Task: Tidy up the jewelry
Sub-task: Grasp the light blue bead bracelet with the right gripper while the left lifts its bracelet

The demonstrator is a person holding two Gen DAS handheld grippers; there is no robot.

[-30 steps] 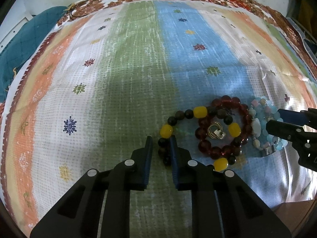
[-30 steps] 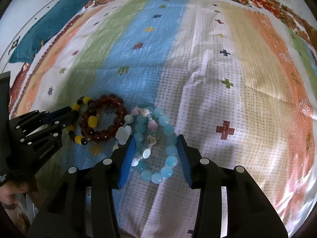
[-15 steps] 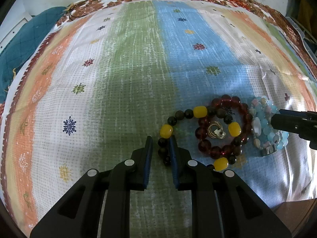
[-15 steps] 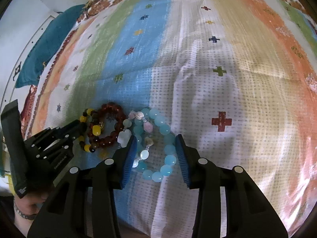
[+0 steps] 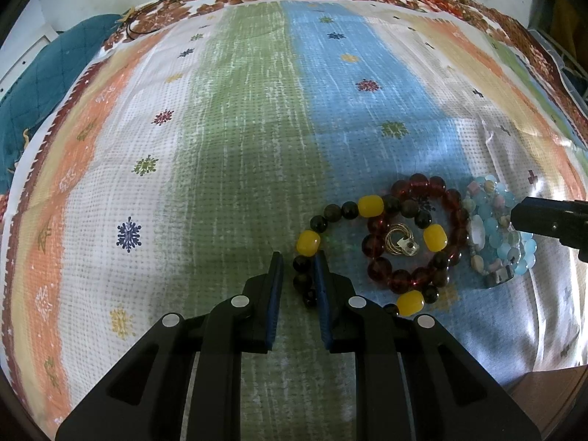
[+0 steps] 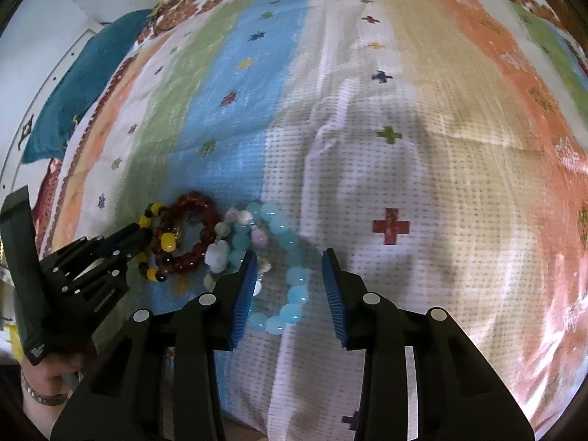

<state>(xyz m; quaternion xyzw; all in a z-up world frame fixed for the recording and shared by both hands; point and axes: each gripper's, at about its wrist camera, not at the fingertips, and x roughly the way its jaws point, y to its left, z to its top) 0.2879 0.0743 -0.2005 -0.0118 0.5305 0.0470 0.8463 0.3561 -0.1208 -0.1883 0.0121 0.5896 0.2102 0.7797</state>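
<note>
A black and yellow bead bracelet (image 5: 367,205) lies on the striped cloth, overlapping a dark red bead bracelet (image 5: 415,275) with a gold ring (image 5: 398,243) inside it. My left gripper (image 5: 298,275) is shut on the black and yellow bracelet's left side. Pale blue bead bracelets (image 6: 290,286) lie to the right. My right gripper (image 6: 288,283) is open, its jaws straddling the blue beads. In the right wrist view the left gripper (image 6: 136,237) shows at the dark beads (image 6: 165,242).
The striped cloth (image 5: 239,147) covers a bed. A teal quilted pillow (image 5: 33,84) lies at the far left. The bed's near edge (image 6: 257,426) runs just below the jewelry. A silver ring (image 5: 498,277) sits by the blue beads.
My left gripper has closed a little on the black and yellow bracelet. My right gripper has shifted right and lifted slightly over the blue beads, staying open.
</note>
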